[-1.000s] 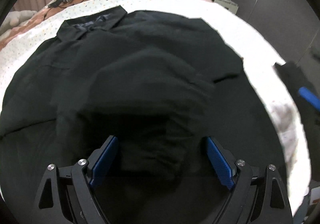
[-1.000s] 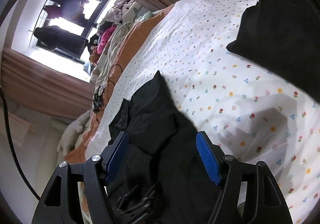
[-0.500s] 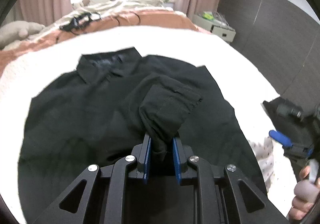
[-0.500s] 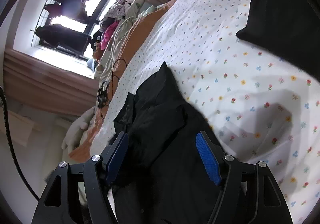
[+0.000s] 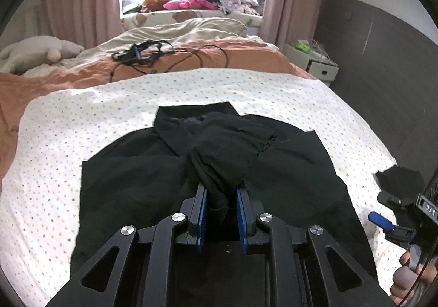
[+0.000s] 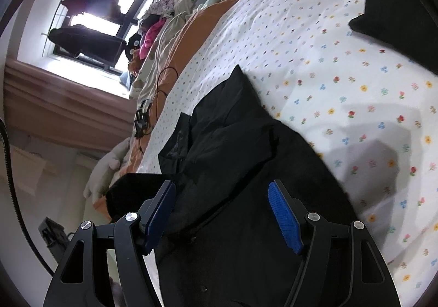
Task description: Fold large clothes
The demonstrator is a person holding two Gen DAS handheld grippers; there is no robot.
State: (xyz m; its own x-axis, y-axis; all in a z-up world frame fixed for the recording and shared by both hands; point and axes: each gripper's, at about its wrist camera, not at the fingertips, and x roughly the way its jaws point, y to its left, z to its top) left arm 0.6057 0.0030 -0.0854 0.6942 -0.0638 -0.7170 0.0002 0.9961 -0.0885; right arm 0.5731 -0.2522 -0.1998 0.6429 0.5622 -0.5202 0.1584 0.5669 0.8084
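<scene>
While a second ago its jaws stood spread, the left gripper (image 5: 220, 207) now pinches a bunched sleeve of the black shirt (image 5: 131, 184) raised over the bed (image 5: 54, 142), starting a fold, and the right gripper (image 6: 221, 214) hovers spread above the shirt's near edge; no containers show.

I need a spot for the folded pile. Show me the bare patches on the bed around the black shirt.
Bare floral sheet lies open left of the black shirt, and a strip runs between its collar and the orange blanket. On the shirt's other side, sheet is free up to another dark garment. The blanket's far end is crowded with cables.
</scene>
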